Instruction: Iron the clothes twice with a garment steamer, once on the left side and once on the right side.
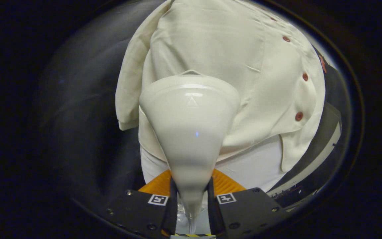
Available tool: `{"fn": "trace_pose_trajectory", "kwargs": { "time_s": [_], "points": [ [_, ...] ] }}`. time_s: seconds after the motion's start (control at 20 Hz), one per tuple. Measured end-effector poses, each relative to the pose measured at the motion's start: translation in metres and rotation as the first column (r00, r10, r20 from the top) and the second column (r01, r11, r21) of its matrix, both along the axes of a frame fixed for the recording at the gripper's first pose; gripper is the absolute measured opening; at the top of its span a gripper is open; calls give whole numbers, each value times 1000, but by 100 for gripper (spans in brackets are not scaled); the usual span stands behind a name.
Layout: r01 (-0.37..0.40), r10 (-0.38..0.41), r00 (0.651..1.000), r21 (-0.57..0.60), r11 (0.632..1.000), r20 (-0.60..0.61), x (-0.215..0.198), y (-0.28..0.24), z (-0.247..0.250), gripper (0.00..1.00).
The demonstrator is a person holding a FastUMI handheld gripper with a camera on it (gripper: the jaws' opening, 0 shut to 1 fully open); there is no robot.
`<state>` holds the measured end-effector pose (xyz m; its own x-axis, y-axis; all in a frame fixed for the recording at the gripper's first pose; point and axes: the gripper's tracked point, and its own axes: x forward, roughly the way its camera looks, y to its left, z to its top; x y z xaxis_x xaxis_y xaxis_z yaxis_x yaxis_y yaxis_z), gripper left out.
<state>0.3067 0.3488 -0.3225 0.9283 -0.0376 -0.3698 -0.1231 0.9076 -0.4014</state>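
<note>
The gripper (191, 199) is clamped on the narrow neck of a glossy cream-white plastic garment steamer (191, 129), one finger pressing on each side of the neck. From that grip the steamer body widens forward into a broad, rounded head. A small raised triangle mark (191, 101) sits near the top of the head, and a faint blue glint (197, 134) shows on the body below it.

The steamer head lies against the cream-white short-sleeved button-up shirt (211, 43) that hangs just beyond the fingers. The head covers the lower middle part of the shirt's front panel, on the side away from the button placket; whether the plate presses flat on the cloth or only rests near it cannot be told, since the head hides the contact.

A row of small round reddish-brown buttons (298, 116) runs down the placket, to the right of the steamer head and well clear of it. The short sleeve (128, 89) hangs on the opposite side of the head, its hem ending about level with the steamer's body. Below the shirt's hem a whiter cloth surface (254, 166) shows, reaching down to the fingers.

Beside the sleeve the dark backdrop (88, 116) is blurred and shadowed. Past the button side, a dark panel with a pale strip (323, 146) slants downward.
</note>
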Motion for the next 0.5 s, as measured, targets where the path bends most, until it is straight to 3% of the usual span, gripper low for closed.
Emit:
{"fn": "trace_pose_trajectory", "kwargs": {
  "time_s": [0.25, 0.5],
  "points": [
    [-63, 63, 998, 4, 998, -18, -24, -4, 16, 39],
    [-96, 96, 995, 24, 995, 18, -62, -13, 67, 39]
  ]
}}
